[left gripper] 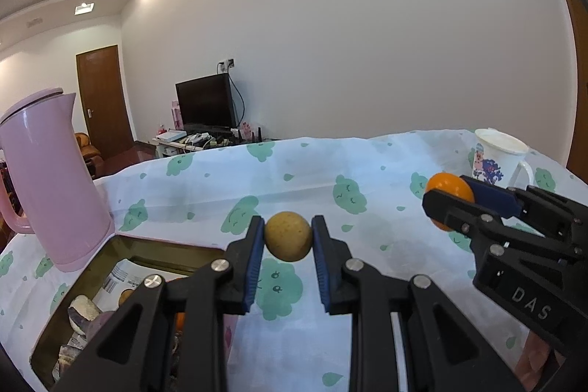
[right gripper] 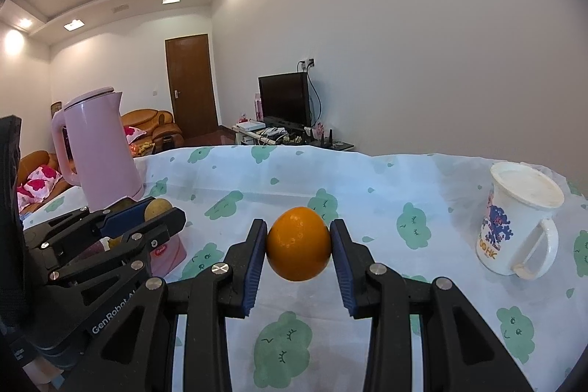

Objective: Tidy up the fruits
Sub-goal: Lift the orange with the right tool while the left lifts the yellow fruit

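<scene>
My left gripper [left gripper: 288, 237] is shut on a round yellow-brown fruit [left gripper: 288, 236] and holds it above the cloth-covered table. My right gripper [right gripper: 298, 244] is shut on an orange [right gripper: 298, 244], also held above the table. In the left wrist view the right gripper [left gripper: 446, 204] shows at the right with the orange [left gripper: 449, 188]. In the right wrist view the left gripper [right gripper: 156, 212] shows at the left with the yellow-brown fruit [right gripper: 157, 208]. A gold-rimmed tin box [left gripper: 121, 247] at the lower left holds a packet, an orange and other items.
A tall pink kettle [left gripper: 51, 179] stands behind the tin at the left; it also shows in the right wrist view [right gripper: 99, 149]. A white lidded mug [right gripper: 518, 230] with a blue print stands at the right. The table [right gripper: 330, 179] wears a white cloth with green cloud prints.
</scene>
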{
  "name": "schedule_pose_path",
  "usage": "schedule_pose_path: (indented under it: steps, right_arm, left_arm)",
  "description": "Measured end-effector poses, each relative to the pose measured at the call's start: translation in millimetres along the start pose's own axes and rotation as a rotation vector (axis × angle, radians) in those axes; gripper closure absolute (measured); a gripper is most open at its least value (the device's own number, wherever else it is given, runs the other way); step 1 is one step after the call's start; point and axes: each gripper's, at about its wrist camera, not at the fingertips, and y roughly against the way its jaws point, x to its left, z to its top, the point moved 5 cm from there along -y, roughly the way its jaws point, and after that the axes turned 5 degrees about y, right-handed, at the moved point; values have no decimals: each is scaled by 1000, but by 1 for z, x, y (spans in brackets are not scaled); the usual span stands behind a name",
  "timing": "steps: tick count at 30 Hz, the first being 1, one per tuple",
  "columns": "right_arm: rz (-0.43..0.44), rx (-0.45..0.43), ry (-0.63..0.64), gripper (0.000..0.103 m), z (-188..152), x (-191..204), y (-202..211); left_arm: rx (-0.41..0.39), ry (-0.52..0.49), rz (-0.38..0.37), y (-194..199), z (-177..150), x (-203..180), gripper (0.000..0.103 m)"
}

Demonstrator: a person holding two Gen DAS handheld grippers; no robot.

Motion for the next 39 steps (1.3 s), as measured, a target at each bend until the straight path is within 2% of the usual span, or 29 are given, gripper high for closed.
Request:
schedule_pose_path:
  steps: [13, 22, 39]
  right_arm:
    - [-10, -22, -15, 66, -1, -2, 10]
    - [-24, -29, -35, 66, -3, -5, 19]
    - [25, -30, -14, 66, -6, 17, 36]
  left_arm:
    - [-26, -17, -8, 11, -2, -3, 76]
    - [-15, -20, -20, 16, -4, -3, 76]
    - [14, -49, -62, 41, -18, -3, 76]
